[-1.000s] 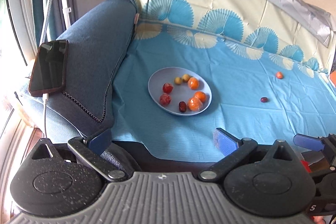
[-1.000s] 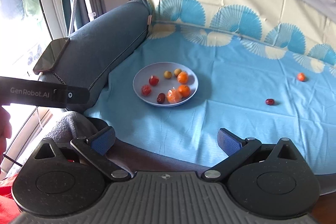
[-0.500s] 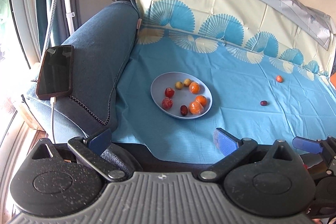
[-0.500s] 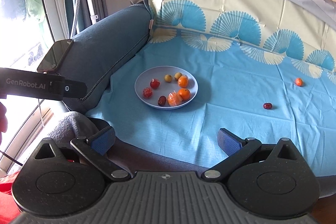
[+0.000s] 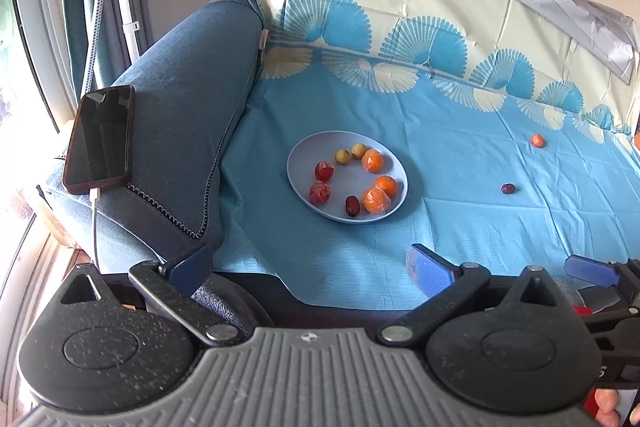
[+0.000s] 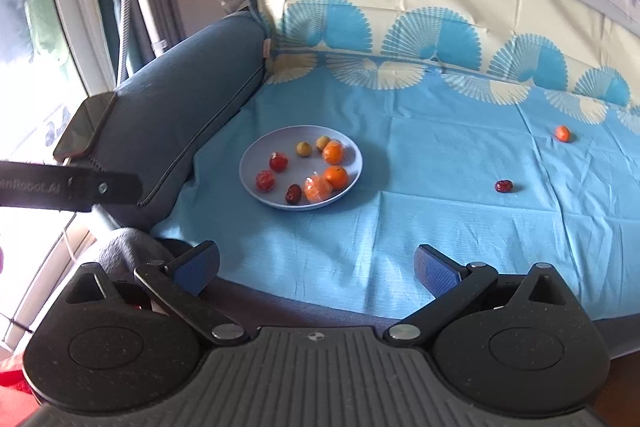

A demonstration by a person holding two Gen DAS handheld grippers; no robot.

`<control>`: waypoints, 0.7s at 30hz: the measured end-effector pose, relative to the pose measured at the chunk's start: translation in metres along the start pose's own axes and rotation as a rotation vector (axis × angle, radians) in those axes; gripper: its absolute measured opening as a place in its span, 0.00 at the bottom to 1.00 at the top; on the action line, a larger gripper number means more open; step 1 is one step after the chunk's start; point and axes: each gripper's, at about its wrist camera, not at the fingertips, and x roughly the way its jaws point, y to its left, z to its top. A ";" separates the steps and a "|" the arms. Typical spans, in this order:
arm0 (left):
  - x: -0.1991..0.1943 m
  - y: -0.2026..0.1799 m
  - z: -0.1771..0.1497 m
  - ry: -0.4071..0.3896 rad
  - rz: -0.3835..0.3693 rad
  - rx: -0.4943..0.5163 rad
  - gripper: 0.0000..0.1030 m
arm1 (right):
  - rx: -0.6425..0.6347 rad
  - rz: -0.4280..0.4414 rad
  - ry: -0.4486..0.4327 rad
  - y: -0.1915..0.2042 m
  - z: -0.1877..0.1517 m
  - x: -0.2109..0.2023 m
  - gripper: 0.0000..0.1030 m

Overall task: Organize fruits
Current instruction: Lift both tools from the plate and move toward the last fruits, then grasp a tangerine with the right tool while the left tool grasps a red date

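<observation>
Plate [image 6: 352,171]: eight fruits aboard. Right of plate: date [image 6: 504,185], orange [image 6: 563,133], loose. Both tongs [image 5: 308,267] [image 6: 316,267] open, empty. Next: collect date.

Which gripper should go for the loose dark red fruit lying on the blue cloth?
Probably the right gripper: it is open and empty, and the dark red fruit lies to the right, away from the pale blue plate.

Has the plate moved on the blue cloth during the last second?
No. The plate keeps its place beside the sofa arm; its small shift in view comes from the camera.
</observation>
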 end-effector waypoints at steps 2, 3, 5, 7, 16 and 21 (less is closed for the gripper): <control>0.004 -0.002 0.001 0.012 0.005 0.004 1.00 | 0.020 0.001 0.006 -0.005 -0.001 0.003 0.99; 0.006 -0.004 0.001 0.020 0.007 0.010 1.00 | 0.029 0.003 0.009 -0.007 -0.001 0.005 0.99; 0.010 -0.009 0.004 0.030 0.004 0.016 1.00 | 0.042 0.002 0.013 -0.012 -0.001 0.008 0.99; 0.015 -0.014 0.008 0.036 -0.001 0.020 1.00 | 0.056 0.003 0.005 -0.018 0.000 0.009 0.99; 0.051 -0.081 0.037 0.063 -0.038 0.121 1.00 | 0.161 -0.136 -0.094 -0.091 0.007 0.005 0.99; 0.086 -0.136 0.055 0.087 -0.117 0.164 1.00 | 0.255 -0.239 -0.111 -0.159 0.008 0.008 0.99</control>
